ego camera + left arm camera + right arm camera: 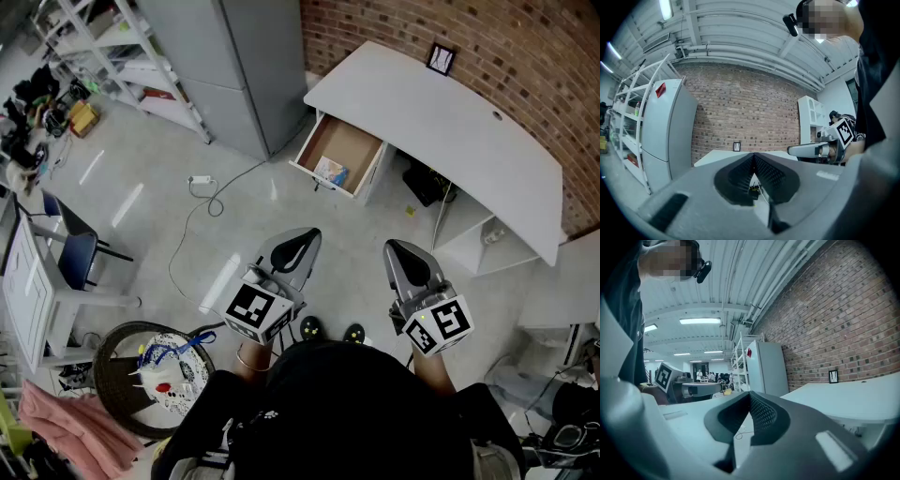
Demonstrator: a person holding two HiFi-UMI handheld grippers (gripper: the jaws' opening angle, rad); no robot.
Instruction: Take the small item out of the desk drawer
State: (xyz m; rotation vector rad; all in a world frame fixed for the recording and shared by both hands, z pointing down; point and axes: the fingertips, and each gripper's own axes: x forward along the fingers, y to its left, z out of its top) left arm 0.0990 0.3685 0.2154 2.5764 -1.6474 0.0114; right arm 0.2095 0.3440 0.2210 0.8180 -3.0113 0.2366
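Brown-lined drawer [354, 142] open, small item [331, 172] inside | left claw [300, 242], right claw [403, 253]: ribbed, closed, empty

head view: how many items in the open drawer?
1: a small packet lying near the front of the drawer. The drawer's back end may run under the desk, so more could be hidden.

Red brick wall [450, 37] along the far right, pale grey glossy floor [141, 187], tall grey cabinet [225, 66] and white shelving [122, 56] at the far left, blue chair [70, 244] at the near left, strip lights [699, 321] on a ribbed white ceiling [717, 287].
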